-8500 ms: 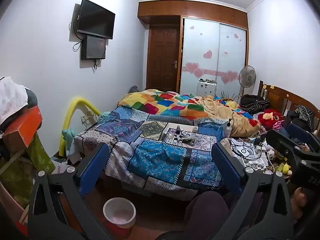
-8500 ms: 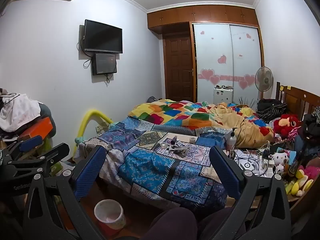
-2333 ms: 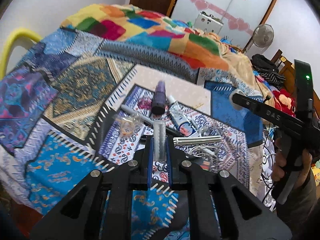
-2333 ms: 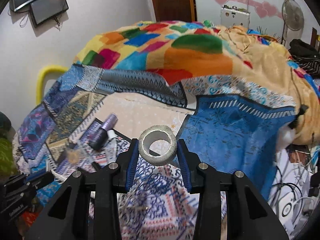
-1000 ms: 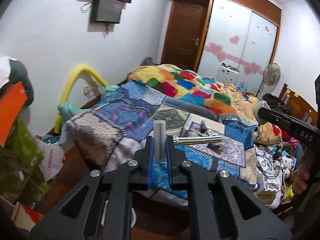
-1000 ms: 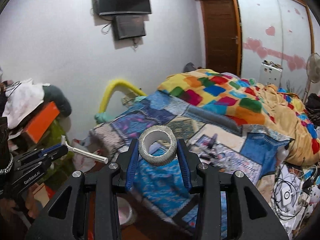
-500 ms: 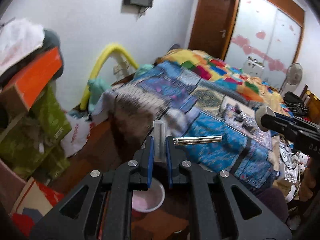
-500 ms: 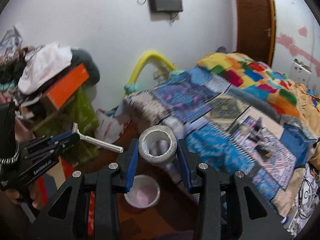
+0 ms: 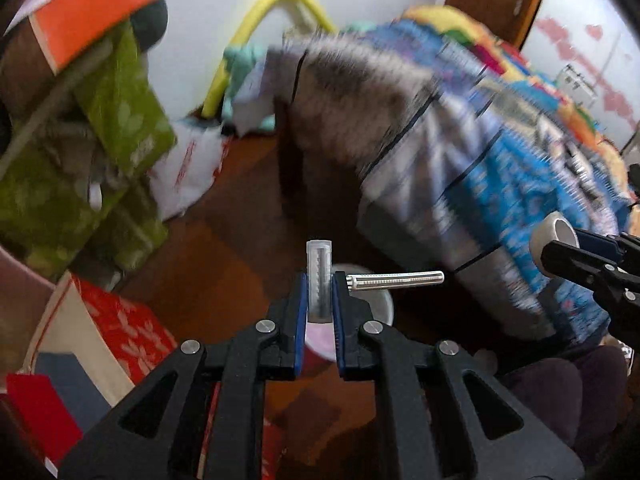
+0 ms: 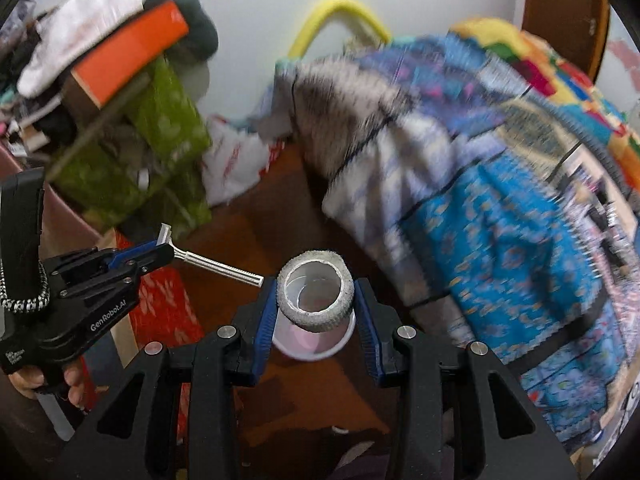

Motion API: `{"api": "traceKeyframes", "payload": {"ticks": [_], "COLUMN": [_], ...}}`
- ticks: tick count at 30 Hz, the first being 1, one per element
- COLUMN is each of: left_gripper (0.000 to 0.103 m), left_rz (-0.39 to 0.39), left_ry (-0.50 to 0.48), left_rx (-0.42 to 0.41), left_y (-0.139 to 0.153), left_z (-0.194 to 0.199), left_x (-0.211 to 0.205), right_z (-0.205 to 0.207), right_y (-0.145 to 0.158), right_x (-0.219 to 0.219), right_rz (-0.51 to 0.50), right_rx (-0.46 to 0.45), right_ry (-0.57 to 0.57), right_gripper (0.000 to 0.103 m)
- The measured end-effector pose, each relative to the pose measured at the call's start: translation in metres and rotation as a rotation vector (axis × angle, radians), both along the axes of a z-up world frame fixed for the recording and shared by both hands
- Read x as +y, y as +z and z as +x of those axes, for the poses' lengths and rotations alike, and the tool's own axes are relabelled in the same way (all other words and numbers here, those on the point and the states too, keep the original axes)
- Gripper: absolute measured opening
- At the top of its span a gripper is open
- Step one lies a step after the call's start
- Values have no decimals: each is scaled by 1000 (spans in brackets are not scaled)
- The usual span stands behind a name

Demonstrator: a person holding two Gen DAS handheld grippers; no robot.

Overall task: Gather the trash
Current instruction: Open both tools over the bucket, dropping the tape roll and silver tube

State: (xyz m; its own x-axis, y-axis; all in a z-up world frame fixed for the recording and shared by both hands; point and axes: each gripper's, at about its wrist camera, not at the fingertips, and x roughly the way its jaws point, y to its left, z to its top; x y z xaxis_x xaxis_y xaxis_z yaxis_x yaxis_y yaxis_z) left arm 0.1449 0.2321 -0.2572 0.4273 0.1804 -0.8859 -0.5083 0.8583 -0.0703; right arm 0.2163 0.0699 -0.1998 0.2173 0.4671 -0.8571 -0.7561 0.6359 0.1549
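Observation:
My left gripper point(image 9: 319, 290) is shut on the head of a disposable razor point(image 9: 394, 281), whose white handle sticks out to the right; it also shows in the right wrist view point(image 10: 218, 265). My right gripper point(image 10: 316, 300) is shut on a grey tape roll point(image 10: 317, 294), also seen at the right edge of the left wrist view point(image 9: 554, 236). Both hang above a small white bin with a pink inside point(image 10: 316, 342) on the brown floor; in the left wrist view the bin point(image 9: 378, 300) lies just behind my fingers.
The bed with a blue patterned blanket point(image 10: 500, 208) fills the right side. Green boxes point(image 10: 160, 136), an orange box point(image 10: 128, 52) and a white plastic bag point(image 10: 232, 164) pile up at the left. A red patterned box point(image 9: 120, 332) stands beside the bin.
Both grippers have swung down and left from the bed toward the floor. The bin has come in close beneath them. Each still holds its item.

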Motion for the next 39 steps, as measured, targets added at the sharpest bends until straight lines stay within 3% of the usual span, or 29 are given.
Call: {"api": "traceKeyframes", "payload": {"ticks": [9, 17, 21, 26, 28, 29, 30, 39], "left_gripper": [11, 11, 11, 11, 23, 37, 42, 42], "left_rz": [-71, -98, -118, -164, -183, -186, -184, -140], "left_ry": [42, 23, 14, 1, -7, -8, -10, -33], "left_rx": [181, 243, 246, 241, 244, 250, 244, 176], "left_y": [-80, -109, -112, -115, -116, -116, -114, -80], "left_z": [13, 26, 36, 47, 50, 51, 52, 45], "left_x": [12, 12, 13, 13, 12, 11, 10, -1], "right_z": [18, 32, 38, 44, 46, 47, 47, 44], "right_y": [-75, -93, -92, -90, -89, -88, -87, -74], "right_x": [33, 54, 58, 53, 49, 47, 45, 25], "right_rz": [-101, -94, -101, -95, -97, -99, -102, -107], "right_rx": [170, 257, 245, 244, 239, 234, 229, 189], "right_ry": [31, 43, 34, 19, 11, 9, 7, 3], "right_gripper": [35, 40, 56, 57, 57, 57, 57, 57]}}
